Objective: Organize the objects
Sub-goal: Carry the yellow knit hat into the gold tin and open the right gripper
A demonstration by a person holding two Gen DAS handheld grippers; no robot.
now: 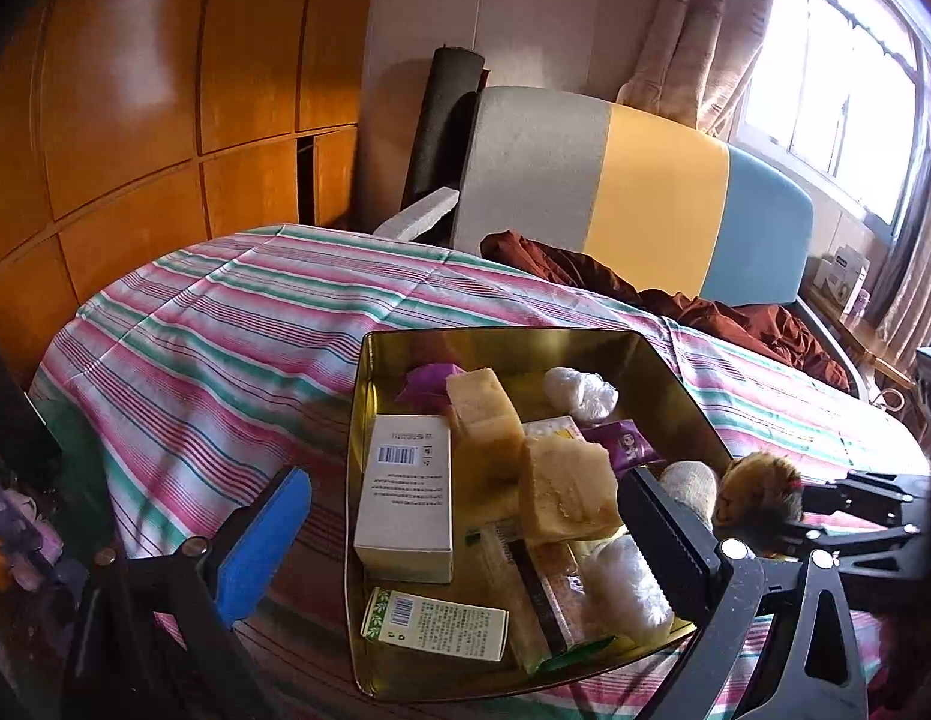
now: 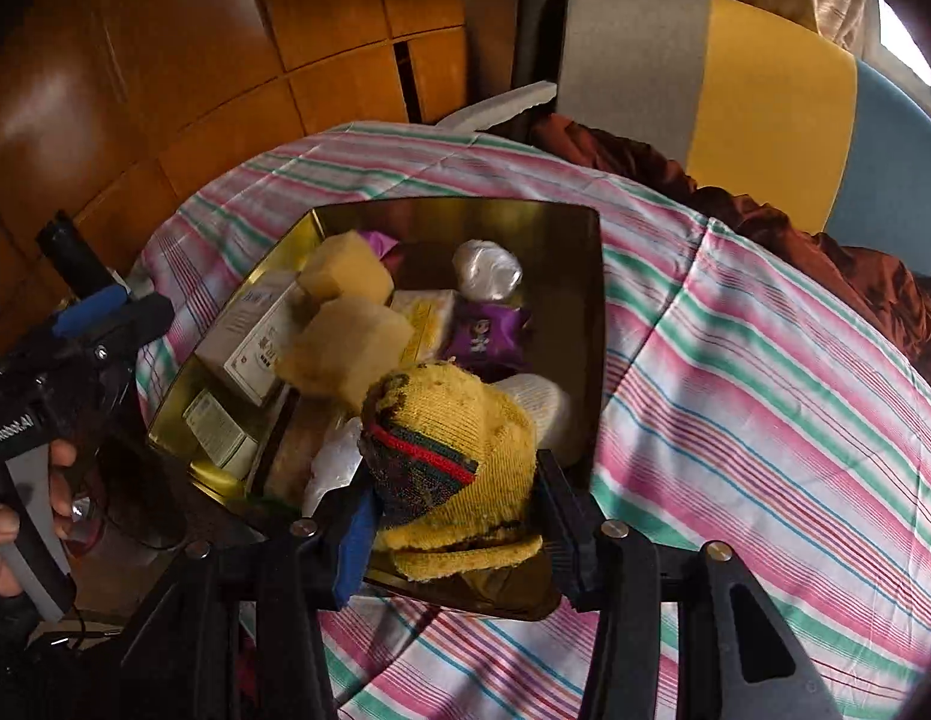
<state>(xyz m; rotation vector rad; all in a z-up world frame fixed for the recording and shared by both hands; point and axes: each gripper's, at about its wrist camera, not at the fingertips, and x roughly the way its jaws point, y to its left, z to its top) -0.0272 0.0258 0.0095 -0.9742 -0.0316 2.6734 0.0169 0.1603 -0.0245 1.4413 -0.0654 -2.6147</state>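
The right gripper (image 2: 459,516) is clamped on a yellow knitted sock (image 2: 453,468), its jaws partly closed with the pads pressing both sides of it, holding it over the near right corner of the gold tin (image 2: 594,312). The left gripper (image 1: 465,516) hangs wide open and empty at the tin's near edge. Inside the tin already lie two sponges (image 1: 489,414), a white box (image 1: 405,498), a green-labelled box (image 1: 435,624), a purple packet (image 1: 624,444) and wrapped white bundles (image 1: 579,393). It sits on the striped bedspread (image 1: 225,312), which shows nothing else loose nearby. Judging by this, the tidying looks nearly done, with the sock left to drop in.
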